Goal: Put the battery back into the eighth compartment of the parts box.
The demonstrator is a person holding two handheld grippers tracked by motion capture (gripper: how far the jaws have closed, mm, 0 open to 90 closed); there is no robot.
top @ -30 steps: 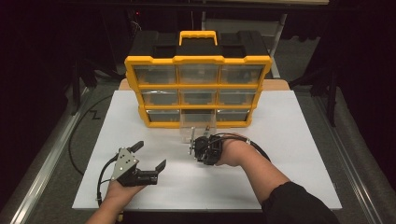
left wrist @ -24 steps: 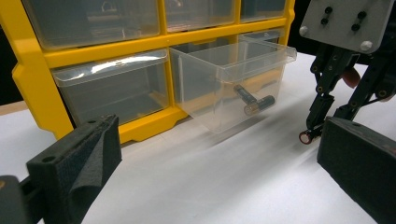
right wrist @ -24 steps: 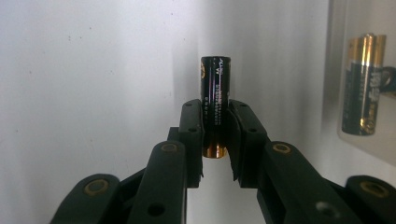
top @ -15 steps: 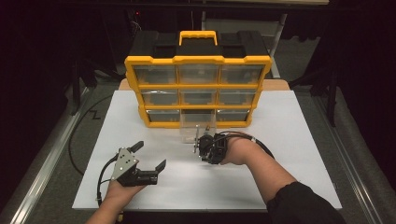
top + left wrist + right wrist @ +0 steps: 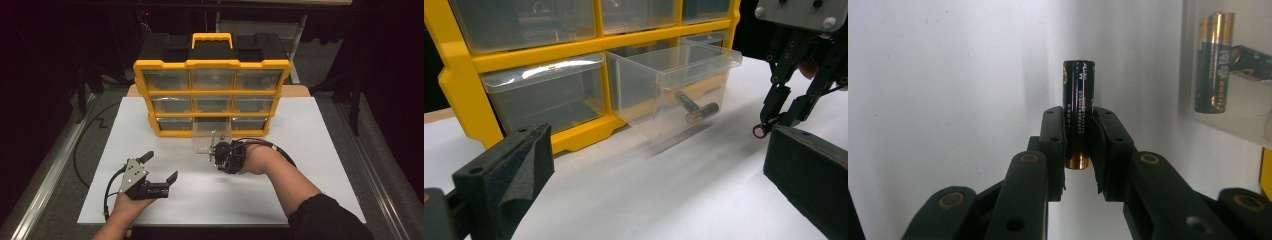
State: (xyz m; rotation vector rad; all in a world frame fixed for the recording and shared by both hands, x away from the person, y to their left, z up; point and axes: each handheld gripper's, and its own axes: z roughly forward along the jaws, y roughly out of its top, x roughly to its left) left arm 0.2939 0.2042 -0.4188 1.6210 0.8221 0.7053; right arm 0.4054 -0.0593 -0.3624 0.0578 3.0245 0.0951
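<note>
High view: the right gripper [image 5: 214,152] sits at centre frame, just below the pulled-out clear drawer [image 5: 212,134] of the yellow organizer [image 5: 212,92]; the left gripper [image 5: 161,172] rests lower left, jaws apart.

Left gripper view: two batteries [image 5: 696,107] lie in the drawer, centre right.

Right gripper view: jaws clamp a battery [image 5: 1078,102] upright at centre.

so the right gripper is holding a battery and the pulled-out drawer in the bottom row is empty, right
Not quite: the drawer is not empty. The left gripper view shows batteries lying inside it. The right gripper does hold a battery, as its own view shows.
</note>
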